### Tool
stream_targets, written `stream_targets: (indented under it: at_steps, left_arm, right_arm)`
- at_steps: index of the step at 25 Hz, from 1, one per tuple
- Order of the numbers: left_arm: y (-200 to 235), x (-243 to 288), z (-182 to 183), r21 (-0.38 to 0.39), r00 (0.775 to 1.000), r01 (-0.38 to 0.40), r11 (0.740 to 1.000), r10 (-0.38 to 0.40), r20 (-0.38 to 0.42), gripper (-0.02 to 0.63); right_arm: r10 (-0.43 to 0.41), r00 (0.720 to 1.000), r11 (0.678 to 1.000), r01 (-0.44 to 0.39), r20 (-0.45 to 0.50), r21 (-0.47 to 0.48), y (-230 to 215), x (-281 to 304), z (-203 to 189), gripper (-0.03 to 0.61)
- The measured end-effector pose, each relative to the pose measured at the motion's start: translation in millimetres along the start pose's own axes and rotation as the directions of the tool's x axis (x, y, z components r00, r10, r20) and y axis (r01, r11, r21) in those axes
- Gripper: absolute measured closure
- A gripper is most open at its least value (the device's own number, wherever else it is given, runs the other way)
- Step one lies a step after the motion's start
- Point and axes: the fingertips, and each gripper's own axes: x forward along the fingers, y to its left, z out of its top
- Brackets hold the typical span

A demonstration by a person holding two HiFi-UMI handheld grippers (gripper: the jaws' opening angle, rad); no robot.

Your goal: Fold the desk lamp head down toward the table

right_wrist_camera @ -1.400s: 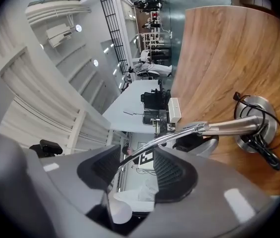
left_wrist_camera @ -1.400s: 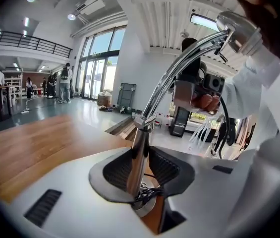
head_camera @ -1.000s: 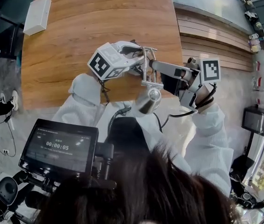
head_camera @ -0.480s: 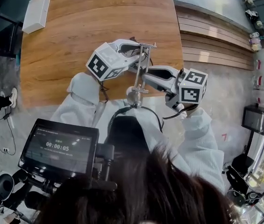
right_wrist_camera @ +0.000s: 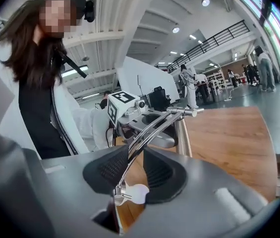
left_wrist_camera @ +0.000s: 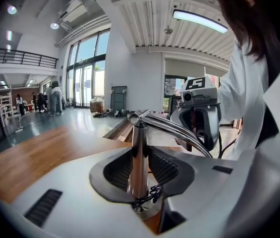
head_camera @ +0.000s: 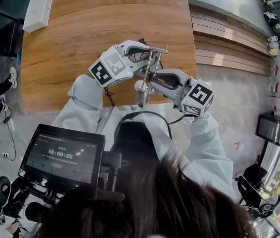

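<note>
So the left claw (left_wrist_camera: pixel 140 168) is clamped on the desk lamp's upright chrome post (left_wrist_camera: pixel 139 148), which stands by the near edge of the wooden tabletop (head_camera: pixel 90 29). The right claw (right_wrist_camera: pixel 130 171) has just been closing, and its pads now pinch the thin curved chrome arm (right_wrist_camera: pixel 147 128). That makes it the one closer to the shiny cone-shaped lamp head (head_camera: pixel 142 98). The arm runs from the top hinge (head_camera: pixel 158 48) back toward that near edge, and the head hangs just below the right claw. My guess is the fold pivots down around the hinge.

Table (head_camera: pixel 105 29): wooden top, grain running across
Far left corner: white box (head_camera: pixel 38 10), lying flat
Near edge: desk lamp (head_camera: pixel 149 68), post standing upright
</note>
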Motion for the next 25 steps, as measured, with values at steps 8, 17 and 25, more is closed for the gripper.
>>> stream_targets:
  at_steps: [8,17,25]
  left_arm:
    - [-6,0,4,0.026,1.0,-0.001,1.0,0.0,0.031,0.515]
    - [-7,0,4,0.008,0.998,-0.005,1.0,0.004,0.056,0.515]
    - [-4,-5,-19,0.006,0.999,-0.051,0.999,0.051,-0.004,0.515]
  right_arm:
    - [-0.032,0.999,0.995,0.03,-0.021,-0.098,-8,2,-17,0.499]
    - [0.008,1.0,0.997,-0.008,-0.001,-0.072,-12,4,-23,0.506]
    - [-0.061,0.998,0.998,0.061,-0.014,0.013,-16,7,-30,0.515]
